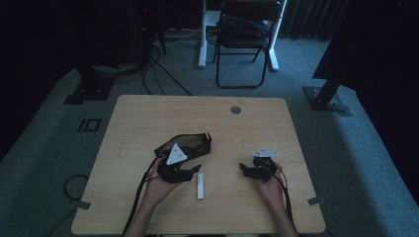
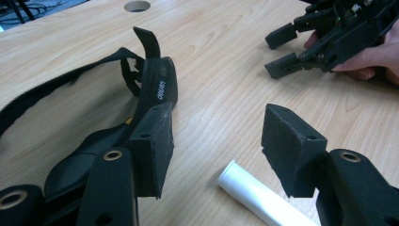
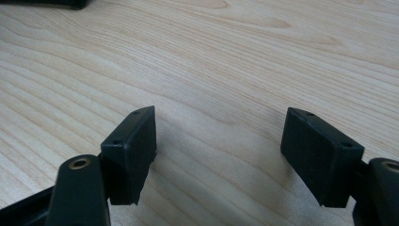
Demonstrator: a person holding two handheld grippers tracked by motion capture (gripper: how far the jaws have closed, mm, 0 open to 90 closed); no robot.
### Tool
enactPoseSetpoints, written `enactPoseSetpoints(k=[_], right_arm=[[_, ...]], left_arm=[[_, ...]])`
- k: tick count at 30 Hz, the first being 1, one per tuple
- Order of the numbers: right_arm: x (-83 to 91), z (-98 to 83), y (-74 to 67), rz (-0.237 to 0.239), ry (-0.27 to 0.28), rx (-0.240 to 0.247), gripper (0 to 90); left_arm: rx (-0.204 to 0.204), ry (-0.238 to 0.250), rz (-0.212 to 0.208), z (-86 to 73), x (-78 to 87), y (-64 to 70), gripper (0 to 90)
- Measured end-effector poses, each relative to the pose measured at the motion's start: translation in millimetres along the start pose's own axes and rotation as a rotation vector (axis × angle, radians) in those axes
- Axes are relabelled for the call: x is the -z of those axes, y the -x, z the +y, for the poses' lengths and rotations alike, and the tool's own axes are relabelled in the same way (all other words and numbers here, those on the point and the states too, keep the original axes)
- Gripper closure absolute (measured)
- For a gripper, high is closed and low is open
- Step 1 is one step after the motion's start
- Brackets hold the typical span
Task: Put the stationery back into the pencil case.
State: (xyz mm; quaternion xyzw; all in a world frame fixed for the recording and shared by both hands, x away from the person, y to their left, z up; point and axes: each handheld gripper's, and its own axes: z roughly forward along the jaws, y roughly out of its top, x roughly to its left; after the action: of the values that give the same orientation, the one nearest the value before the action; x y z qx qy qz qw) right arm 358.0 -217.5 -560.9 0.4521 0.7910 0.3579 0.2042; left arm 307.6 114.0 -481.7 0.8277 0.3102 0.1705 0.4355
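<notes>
Goggles (image 1: 187, 143), black with strap, lying on wooden table (image 1: 148, 118) left of centre, just beyond left gripper (image 1: 190, 173) in high view. Left gripper held low over tabletop, jaws spread apart, nothing clamped between pads. In left gripper view, goggles (image 2: 155, 89) just beside and partly behind the left-hand pad (image 2: 153, 146), frame edge close against it, contact not clear; strap looping away toward upper left. White tube (image 1: 200, 185) lying flat on table just right of left gripper; in left gripper view its end (image 2: 256, 193) sits under the gap between pads, nearer the right-hand pad, not gripped. Right gripper (image 1: 245, 170) well apart to the right, resting low near table, held in hand (image 1: 271, 185), jaws parted, empty; seen also in left gripper view at upper right (image 2: 282, 52). In right gripper view, gripper (image 3: 219, 155) with bare wood grain between separated pads. Round cable hole (image 1: 235, 109) near far edge of table. Folding chair (image 1: 244, 39) on floor beyond table.
</notes>
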Motion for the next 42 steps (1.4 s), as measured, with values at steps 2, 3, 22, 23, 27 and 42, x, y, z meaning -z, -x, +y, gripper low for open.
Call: enactPoseSetpoints(k=[2,3,22,23,27,42], right_arm=[[0.0,0.0,0.0,0.000,0.000,0.000,27.1],[0.0,0.0,0.0,0.000,0.000,0.000,27.1],[0.0,0.0,0.0,0.000,0.000,0.000,27.1],[0.0,0.0,0.0,0.000,0.000,0.000,27.2],[0.0,0.0,0.0,0.000,0.000,0.000,27.1],[0.0,0.0,0.0,0.000,0.000,0.000,27.1]], left_arm=[[0.000,-0.001,-0.004,-0.9,-0.7,1.4,44.2],[0.001,-0.001,-0.004,-1.2,-0.9,1.9,44.2],[0.000,-0.027,-0.021,-10.8,-8.5,10.5,44.2],[-0.002,-0.032,-0.022,-11.7,-9.1,10.8,44.2],[0.002,-0.042,-0.028,-14.6,-11.7,12.5,44.3],[-0.006,-0.090,-0.043,-24.1,-23.5,20.5,44.0]])
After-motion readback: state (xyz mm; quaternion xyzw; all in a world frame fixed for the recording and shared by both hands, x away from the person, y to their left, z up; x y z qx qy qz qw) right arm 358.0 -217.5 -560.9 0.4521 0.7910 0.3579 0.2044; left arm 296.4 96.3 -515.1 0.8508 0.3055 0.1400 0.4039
